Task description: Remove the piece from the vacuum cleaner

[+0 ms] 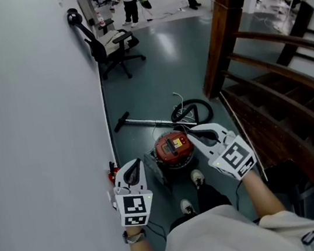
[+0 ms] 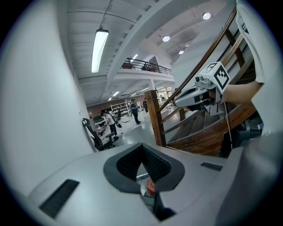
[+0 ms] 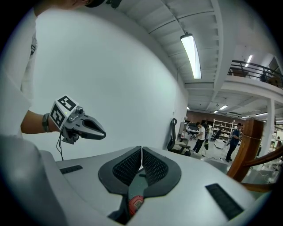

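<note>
You hold both tools out in front of you, above the floor, with nothing in either one. Your left gripper (image 1: 134,165) has its jaws pressed together, and your right gripper (image 1: 192,131) has its jaws together too, so both look like closed beaks. The vacuum cleaner (image 1: 174,149) sits on the floor below the tips of both tools, in the space between them, and neither tool touches it. Each gripper view shows a bit of its red body through the slot under the closed pads. A thin tube (image 1: 144,122) and a looped hose (image 1: 193,110) lie on the floor past the red body, farther ahead of your tools. I think the piece to take off is one of these, but I cannot tell which. Both tools tip a little downward, with your arms reaching forward and the marker cubes facing up at you. I think you hold them like this, one on each side, so you can reach the vacuum from both sides. The wall (image 1: 31,112) is close beside your left tool, and the wooden stair rail (image 1: 286,42) is off beside your right one.
</note>
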`<state>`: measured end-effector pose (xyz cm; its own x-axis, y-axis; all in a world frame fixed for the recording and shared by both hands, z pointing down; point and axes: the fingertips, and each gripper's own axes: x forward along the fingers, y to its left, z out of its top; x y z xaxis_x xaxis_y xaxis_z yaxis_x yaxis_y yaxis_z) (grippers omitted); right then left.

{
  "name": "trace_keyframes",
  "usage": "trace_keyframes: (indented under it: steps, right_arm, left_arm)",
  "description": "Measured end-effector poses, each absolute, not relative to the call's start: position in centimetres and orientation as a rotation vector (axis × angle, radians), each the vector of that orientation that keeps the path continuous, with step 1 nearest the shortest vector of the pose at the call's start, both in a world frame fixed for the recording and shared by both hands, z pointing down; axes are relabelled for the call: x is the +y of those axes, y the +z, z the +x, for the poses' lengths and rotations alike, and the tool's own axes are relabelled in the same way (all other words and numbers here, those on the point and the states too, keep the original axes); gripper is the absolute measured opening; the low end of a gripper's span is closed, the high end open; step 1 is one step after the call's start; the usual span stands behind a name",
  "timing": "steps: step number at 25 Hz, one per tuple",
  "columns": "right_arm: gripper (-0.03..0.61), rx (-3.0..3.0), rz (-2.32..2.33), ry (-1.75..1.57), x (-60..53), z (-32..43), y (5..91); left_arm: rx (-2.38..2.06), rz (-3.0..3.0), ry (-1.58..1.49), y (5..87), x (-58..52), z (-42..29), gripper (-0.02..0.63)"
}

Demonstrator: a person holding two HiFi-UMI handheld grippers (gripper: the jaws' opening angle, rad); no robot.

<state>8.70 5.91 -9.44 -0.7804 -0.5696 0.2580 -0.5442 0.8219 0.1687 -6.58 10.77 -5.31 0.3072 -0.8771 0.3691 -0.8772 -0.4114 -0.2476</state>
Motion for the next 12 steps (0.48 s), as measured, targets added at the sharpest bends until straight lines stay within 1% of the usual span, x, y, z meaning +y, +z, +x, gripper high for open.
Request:
trace_keyframes:
  steps: [12]
  right_arm:
    - [0.031, -2.699, 0.757, -0.095, 0.7, 8.7, -6.6]
  left_arm:
    - [-1.774, 2.407, 0.723, -1.9, 6.5, -7.3, 0.002]
